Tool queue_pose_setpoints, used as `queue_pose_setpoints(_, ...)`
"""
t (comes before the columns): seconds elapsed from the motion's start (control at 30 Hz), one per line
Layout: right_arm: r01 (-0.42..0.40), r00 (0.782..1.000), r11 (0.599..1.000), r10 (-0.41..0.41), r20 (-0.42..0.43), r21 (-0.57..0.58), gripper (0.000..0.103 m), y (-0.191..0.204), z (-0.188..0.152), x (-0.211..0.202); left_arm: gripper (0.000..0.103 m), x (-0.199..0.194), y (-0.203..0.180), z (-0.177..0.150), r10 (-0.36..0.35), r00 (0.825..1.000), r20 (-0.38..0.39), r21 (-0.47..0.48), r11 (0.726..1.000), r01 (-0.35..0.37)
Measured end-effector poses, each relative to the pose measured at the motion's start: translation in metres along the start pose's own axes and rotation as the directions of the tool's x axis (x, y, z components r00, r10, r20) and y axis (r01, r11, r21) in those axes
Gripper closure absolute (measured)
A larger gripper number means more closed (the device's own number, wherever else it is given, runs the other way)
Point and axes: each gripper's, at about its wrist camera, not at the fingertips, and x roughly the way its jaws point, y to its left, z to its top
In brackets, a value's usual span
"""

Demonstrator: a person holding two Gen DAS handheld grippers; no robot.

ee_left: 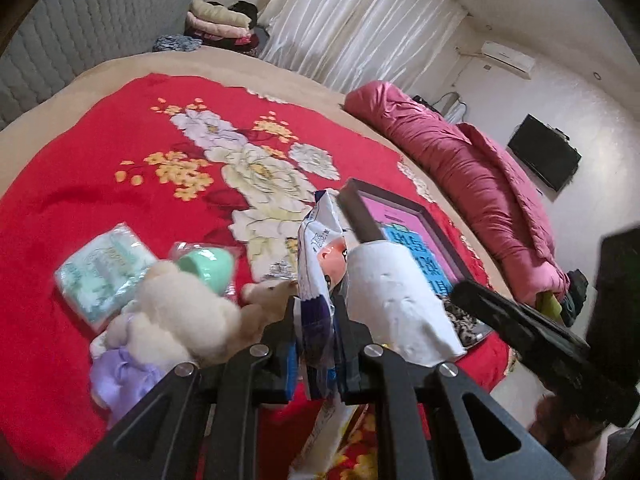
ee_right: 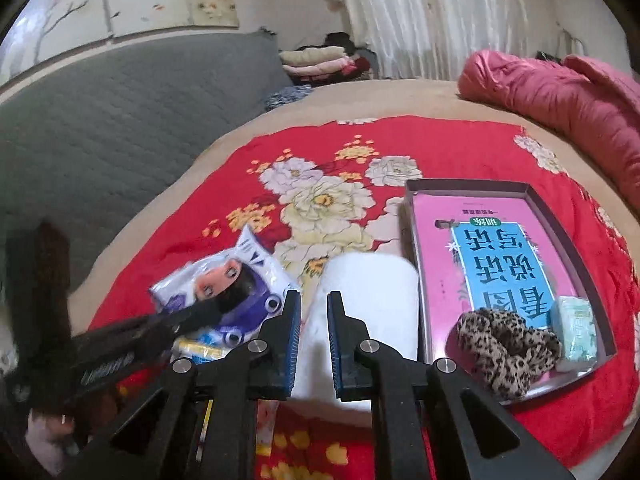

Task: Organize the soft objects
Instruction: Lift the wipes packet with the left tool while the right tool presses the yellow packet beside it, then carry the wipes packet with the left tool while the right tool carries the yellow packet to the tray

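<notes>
While you work over the bed [ee_right: 192,168], its red floral blanket [ee_left: 100,184] carries everything, and a rolled pink quilt [ee_left: 472,176] lies along the far edge. The shallow box [ee_right: 414,216] sits on the blanket to your right, with a pink-and-blue book [ee_right: 500,264] flat inside it, a leopard-print scrunchie [ee_right: 508,344] on its near corner and a small green tissue pack [ee_right: 576,328] just beside that. Your right tongs [ee_right: 314,336] are clamped on the white paper roll [ee_right: 372,292], which hangs next to the box's left wall. Your left tongs [ee_left: 316,340] are pinched on the printed plastic packet [ee_left: 318,248], held upright, close beside the roll. To your left on the blanket: a cream plush toy [ee_left: 180,312], a bigger green tissue pack [ee_left: 104,268], and a mint round item in a clear wrapper [ee_left: 206,268], all bunched together.
</notes>
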Motion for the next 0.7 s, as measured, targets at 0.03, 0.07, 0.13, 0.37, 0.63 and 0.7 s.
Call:
queue_pose_setpoints(0.03, -0.027, 1.0, 0.999, 0.027, -0.004, -0.027, 0.086, 0.008, -0.005, -0.004, 0.089, -0.002, 0.004, 0.0, 0.007, 1.0, 0.007, -0.006, 1.0, -0.006)
queue_pose_setpoints(0.07, -0.061, 0.998, 0.997, 0.061, -0.01, -0.043, 0.082, 0.015, -0.011, -0.006, 0.089, -0.004, 0.01, 0.001, 0.007, 1.0, 0.01, -0.022, 1.0, -0.007)
queue_pose_setpoints(0.13, -0.107, 0.994, 0.991, 0.104, -0.045, -0.076, 0.058, 0.031, -0.022, -0.005, 0.089, -0.004, 0.021, 0.003, 0.003, 1.0, 0.012, -0.061, 0.998, -0.002)
queue_pose_setpoints(0.37, -0.092, 0.955, 0.996, 0.091, -0.281, 0.009, 0.032, 0.051, -0.053, 0.025, 0.089, -0.005, 0.04, 0.004, -0.002, 1.0, 0.009, -0.106, 0.994, 0.003)
queue_pose_setpoints(0.63, 0.006, 0.94, 1.0, 0.003, -0.341, 0.023, 0.032, 0.066, -0.071, 0.048, 0.089, -0.013, 0.037, 0.009, -0.033, 0.999, 0.04, -0.096, 0.995, 0.037)
queue_pose_setpoints(0.7, 0.015, 0.94, 1.0, -0.012, -0.341, 0.006, 0.032, 0.074, -0.071, 0.054, 0.089, -0.015, 0.038, 0.01, -0.038, 0.998, 0.047, -0.093, 0.995, 0.042)
